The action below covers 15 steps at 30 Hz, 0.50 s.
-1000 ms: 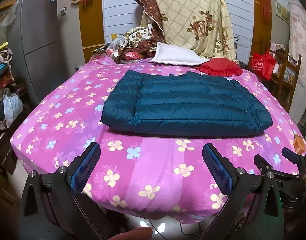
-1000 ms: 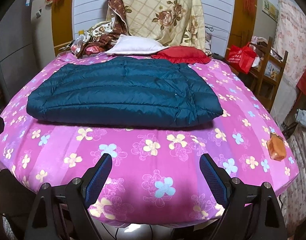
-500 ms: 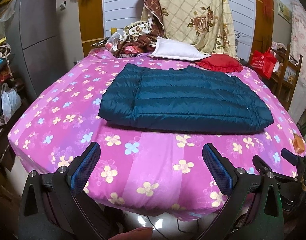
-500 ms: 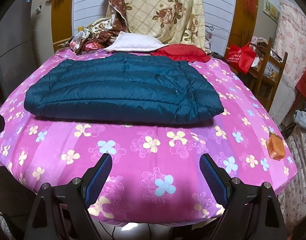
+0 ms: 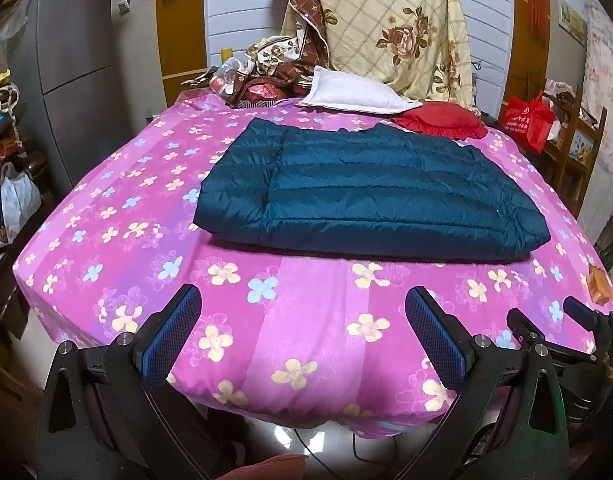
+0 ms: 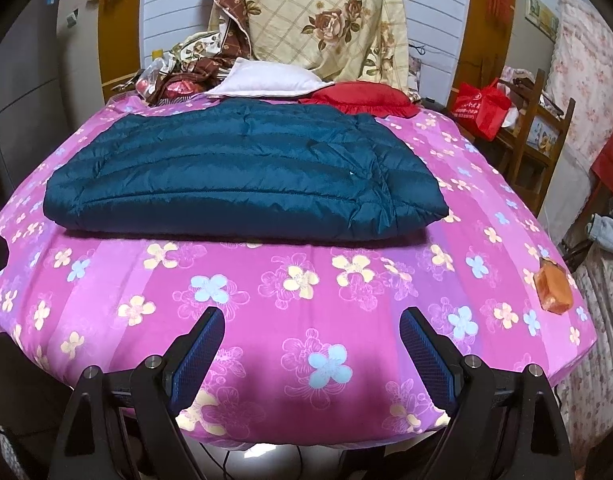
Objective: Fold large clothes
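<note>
A dark teal quilted jacket (image 5: 370, 192) (image 6: 242, 172) lies folded into a flat rectangle on the pink flowered bed (image 5: 306, 320) (image 6: 306, 288). My left gripper (image 5: 302, 304) hovers over the bed's near edge, well short of the jacket, open with nothing between its blue pads. My right gripper (image 6: 312, 324) hangs over the same near edge, also open and empty. The right gripper's tip (image 5: 582, 316) shows at the lower right of the left wrist view.
A white pillow (image 5: 354, 92) and a red cushion (image 5: 442, 122) lie at the bed's far end under a hanging floral quilt (image 5: 398, 28). An orange packet (image 6: 552, 286) sits at the bed's right edge. A grey fridge (image 5: 78, 60) stands left, a red bag (image 6: 482, 108) and wooden shelf right.
The jacket and bed sit slightly higher in both views, so both grippers have tipped or drawn back a little. Neither gripper's jaws have changed.
</note>
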Available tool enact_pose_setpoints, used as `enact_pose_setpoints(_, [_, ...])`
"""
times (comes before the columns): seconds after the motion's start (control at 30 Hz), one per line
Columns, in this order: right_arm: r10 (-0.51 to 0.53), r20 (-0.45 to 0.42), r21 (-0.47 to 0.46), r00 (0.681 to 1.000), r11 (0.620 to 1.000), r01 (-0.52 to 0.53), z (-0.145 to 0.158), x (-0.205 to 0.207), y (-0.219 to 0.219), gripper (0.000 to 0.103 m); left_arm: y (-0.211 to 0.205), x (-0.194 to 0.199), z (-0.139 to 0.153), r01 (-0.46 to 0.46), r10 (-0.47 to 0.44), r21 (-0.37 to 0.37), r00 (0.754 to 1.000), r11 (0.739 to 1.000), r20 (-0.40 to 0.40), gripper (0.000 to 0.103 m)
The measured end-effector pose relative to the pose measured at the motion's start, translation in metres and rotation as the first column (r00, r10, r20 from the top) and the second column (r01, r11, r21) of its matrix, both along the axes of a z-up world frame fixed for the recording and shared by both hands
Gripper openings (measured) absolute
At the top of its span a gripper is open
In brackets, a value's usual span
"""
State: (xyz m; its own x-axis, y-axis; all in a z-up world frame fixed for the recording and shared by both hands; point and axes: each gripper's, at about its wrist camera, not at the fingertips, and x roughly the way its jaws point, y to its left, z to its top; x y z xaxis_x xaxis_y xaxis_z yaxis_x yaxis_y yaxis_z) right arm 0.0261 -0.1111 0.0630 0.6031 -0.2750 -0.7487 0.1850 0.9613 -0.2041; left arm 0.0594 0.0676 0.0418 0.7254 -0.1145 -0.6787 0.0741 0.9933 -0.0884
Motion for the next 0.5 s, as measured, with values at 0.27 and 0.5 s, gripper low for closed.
enact_pose_setpoints(0.27, [-0.005,-0.012,0.001,1.0,1.0,0.005,-0.0042,0.001,-0.0003,0.088,0.0,0.0029,-0.0051,0.004,-0.004,-0.001,1.0,1.0,-0.018,0.102])
enact_pose_setpoints(0.5, [-0.006,-0.013,0.0,1.0,1.0,0.006,-0.0049,0.0011,0.0004,0.088,-0.0006,0.0024,-0.0054,0.004,-0.004,-0.001,1.0,1.0,-0.019,0.102])
